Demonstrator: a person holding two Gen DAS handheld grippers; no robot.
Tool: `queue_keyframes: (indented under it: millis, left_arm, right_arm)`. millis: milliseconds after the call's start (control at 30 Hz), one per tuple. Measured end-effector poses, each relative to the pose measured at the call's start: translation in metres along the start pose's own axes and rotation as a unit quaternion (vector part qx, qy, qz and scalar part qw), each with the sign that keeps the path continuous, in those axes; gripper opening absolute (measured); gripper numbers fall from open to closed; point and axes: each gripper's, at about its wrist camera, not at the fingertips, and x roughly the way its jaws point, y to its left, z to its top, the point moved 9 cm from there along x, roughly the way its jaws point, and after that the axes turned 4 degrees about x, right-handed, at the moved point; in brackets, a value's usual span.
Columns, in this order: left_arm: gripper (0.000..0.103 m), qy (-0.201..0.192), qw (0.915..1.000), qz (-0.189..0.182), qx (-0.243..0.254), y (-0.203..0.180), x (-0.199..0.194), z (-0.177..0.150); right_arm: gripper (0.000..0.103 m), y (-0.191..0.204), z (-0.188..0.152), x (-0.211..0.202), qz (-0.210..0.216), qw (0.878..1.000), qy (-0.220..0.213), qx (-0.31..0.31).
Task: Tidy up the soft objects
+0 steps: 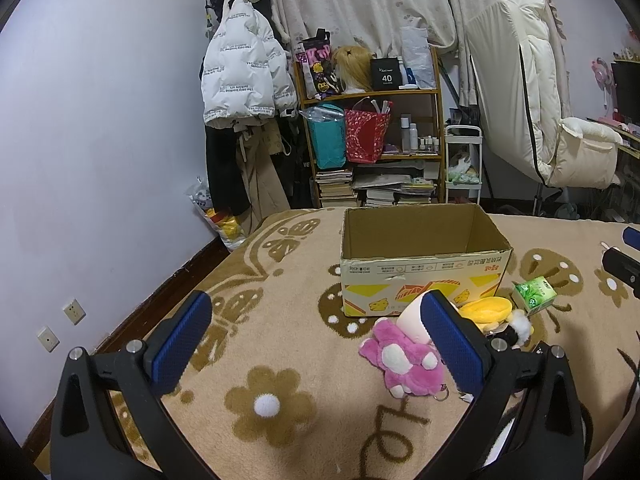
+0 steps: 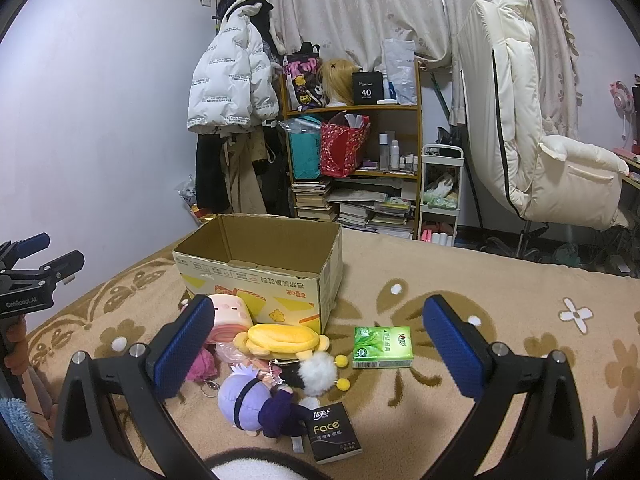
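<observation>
Nearest the right wrist camera, the right gripper [image 2: 318, 348] hangs with its jaws wide apart and nothing between the pads, over a heap of soft toys on the bed [image 2: 500, 292]: a purple-haired doll [image 2: 256, 404], a yellow plush [image 2: 280, 340] and two tissue packs. Over a pink plush [image 1: 404, 364], the left gripper [image 1: 316, 344] is just as wide and empty. Beyond stands the empty cardboard box [image 2: 260, 264]. Judging from this, sorting has not begun; next comes lowering onto one toy, closing gently, and carrying it to the box.
</observation>
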Motion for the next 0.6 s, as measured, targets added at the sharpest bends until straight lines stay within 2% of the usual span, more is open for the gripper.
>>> queue_keyframes:
  millis: [600]
  left_arm:
    - [0.103,0.003,1.0000,0.005,0.001,0.0015,0.0001,0.0031]
  right_arm:
    - [0.103,0.0009,-0.0009,0.0013,0.000,1.000,0.001,-0.002]
